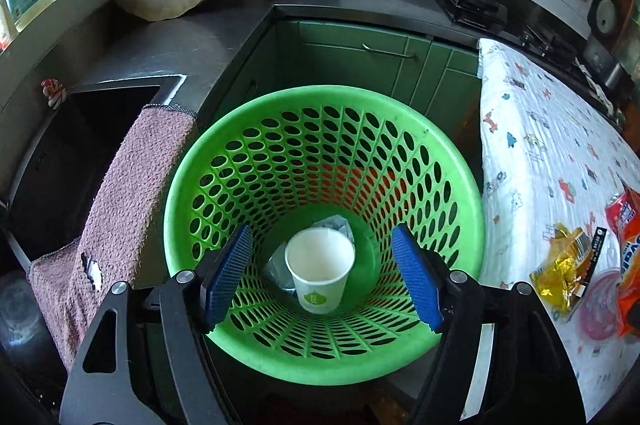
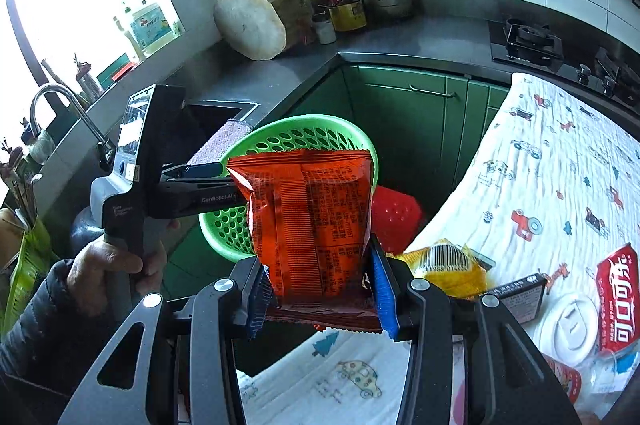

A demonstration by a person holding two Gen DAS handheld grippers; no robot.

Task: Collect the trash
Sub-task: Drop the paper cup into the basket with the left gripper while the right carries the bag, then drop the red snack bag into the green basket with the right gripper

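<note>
My left gripper [image 1: 322, 279] hangs over the green basket [image 1: 460, 193], its fingers [image 1: 228, 275] spread wide with nothing between them. Below, at the bottom of the basket, a white paper cup [image 1: 320, 275] stands upright on some crumpled grey wrapping [image 1: 334, 225]. A pink towel [image 1: 132, 209] drapes over the sink edge, touching the basket's rim on the left.

My right gripper [image 2: 320, 289] has its fingers [image 2: 382, 285] pinching the lower end of an orange snack packet [image 2: 308, 221], which stands up in front of the basket [image 2: 280, 137]. In the right wrist view I see a hand [image 2: 108, 265] holding the left gripper [image 2: 200, 171] over that basket. On the desk's patterned cloth [image 2: 560, 185] lie a yellow wrapper [image 2: 448, 265], a red label [image 2: 618, 301] and a white lid [image 2: 568, 325].
</note>
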